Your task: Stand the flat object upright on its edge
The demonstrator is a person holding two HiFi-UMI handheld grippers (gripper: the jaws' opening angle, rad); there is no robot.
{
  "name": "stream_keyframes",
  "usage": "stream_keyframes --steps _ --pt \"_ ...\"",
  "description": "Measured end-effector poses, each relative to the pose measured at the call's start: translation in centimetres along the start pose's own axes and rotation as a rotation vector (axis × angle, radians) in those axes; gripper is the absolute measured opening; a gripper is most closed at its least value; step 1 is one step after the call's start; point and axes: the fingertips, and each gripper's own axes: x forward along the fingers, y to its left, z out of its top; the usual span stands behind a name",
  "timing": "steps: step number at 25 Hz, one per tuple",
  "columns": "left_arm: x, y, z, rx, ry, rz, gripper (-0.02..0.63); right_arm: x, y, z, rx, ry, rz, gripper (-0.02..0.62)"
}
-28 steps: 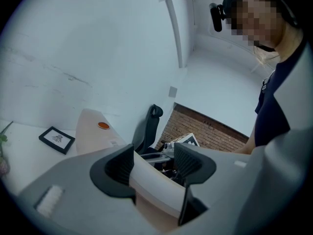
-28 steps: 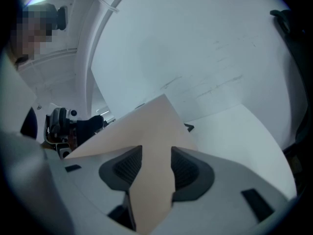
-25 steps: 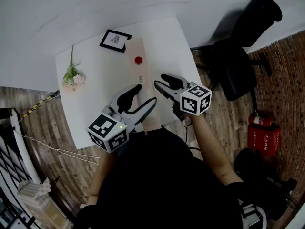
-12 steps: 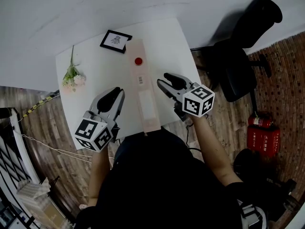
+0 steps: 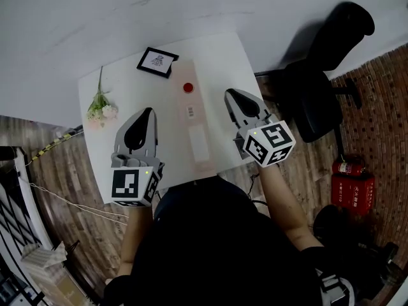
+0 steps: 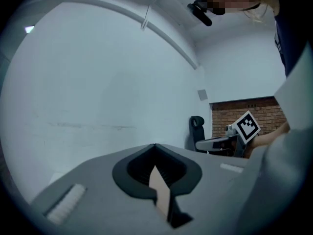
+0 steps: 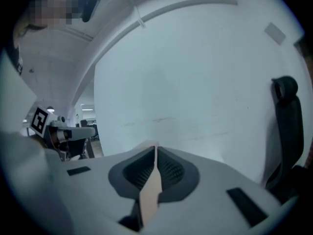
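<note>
Flower sprig [image 5: 99,104] lies at the table's [image 5: 223,56] 9 o'clock edge. Left gripper [image 5: 148,111] at 8 o'clock, fingers pressed together, nothing between them. Black picture frame [image 5: 157,62] lies flat at 11 o'clock. Long pale board [image 5: 197,142] with a red button [image 5: 187,87] lies flat down the table centre, 12 to 6, between the grippers, touching neither. Right gripper [image 5: 229,93] at 4 o'clock, jaws closing, tips meeting, empty. Office chair [image 5: 322,69] stands off the table at 3 o'clock.
</note>
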Motion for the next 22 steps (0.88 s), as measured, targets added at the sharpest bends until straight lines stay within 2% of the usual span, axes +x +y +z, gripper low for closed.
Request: stream_keyframes --steps 3,7,12,16,22 --pt "-0.4 0.3 4.3 0.031 -0.062 0.036 0.011 -0.8 0.6 5.4 -0.128 -0.089 -0.062 0.023" --pt "-1.2 0.5 9.6 0.068 -0.132 0.058 0.011 -2.5 1.8 12.0 -0.246 -0.202 -0.134 0.023" --pt "-2.2 0.6 14.6 0.099 -0.203 0.080 0.011 -4.4 3.5 17.9 -0.334 -0.292 -0.182 0.023" --pt "-2.8 0.7 16.3 0.101 -0.228 0.104 0.011 -5.2 4.1 20.0 -0.332 -0.322 -0.197 0.023" --pt "-3.2 0.9 16.4 0.107 -0.227 0.118 0.011 -5.1 4.5 19.8 -0.328 -0.313 -0.202 0.023"
